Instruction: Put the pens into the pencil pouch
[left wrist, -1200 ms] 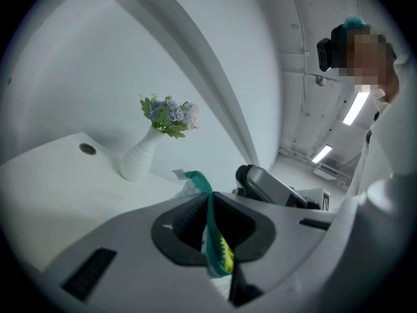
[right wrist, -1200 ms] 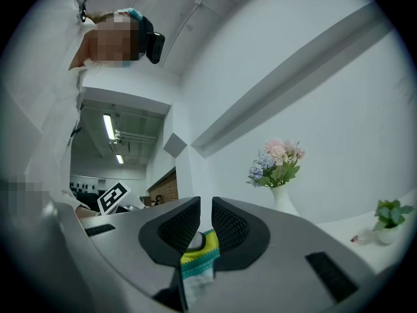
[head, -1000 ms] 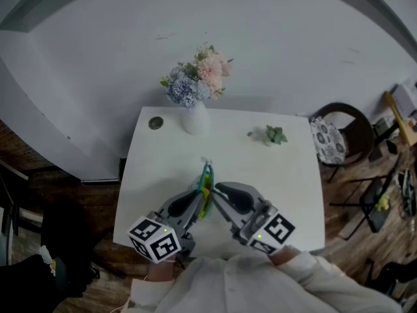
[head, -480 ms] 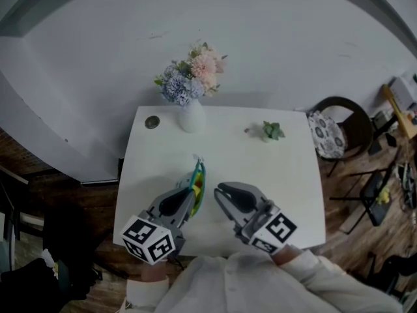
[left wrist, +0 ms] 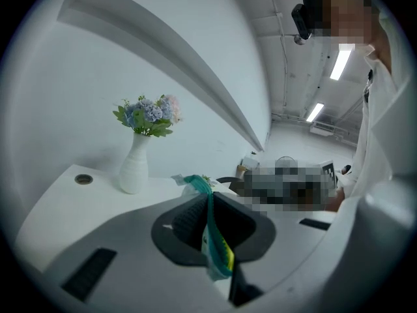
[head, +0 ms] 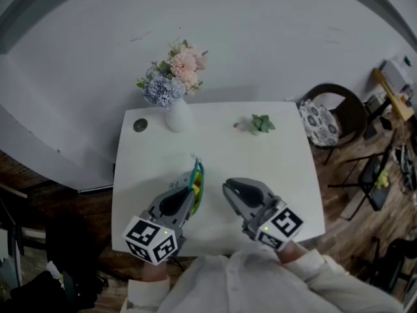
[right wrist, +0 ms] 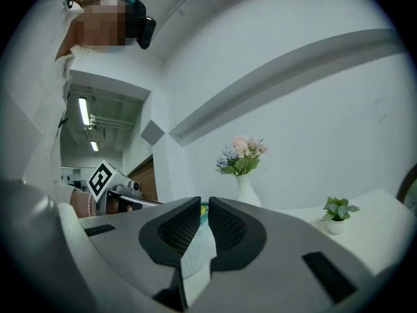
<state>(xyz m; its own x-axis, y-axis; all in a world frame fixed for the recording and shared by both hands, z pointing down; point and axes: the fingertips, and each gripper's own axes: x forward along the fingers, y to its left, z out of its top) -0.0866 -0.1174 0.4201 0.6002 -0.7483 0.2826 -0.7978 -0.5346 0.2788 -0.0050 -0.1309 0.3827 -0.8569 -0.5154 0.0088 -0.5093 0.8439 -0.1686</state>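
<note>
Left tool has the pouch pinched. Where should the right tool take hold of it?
Probably the teal top rim of the pouch, just beyond the left tool, coming in from its right side. The pouch stands on edge as a thin upright sheet, so the right tool, clear of it with jaws barely apart, could close straight across that rim.
</note>
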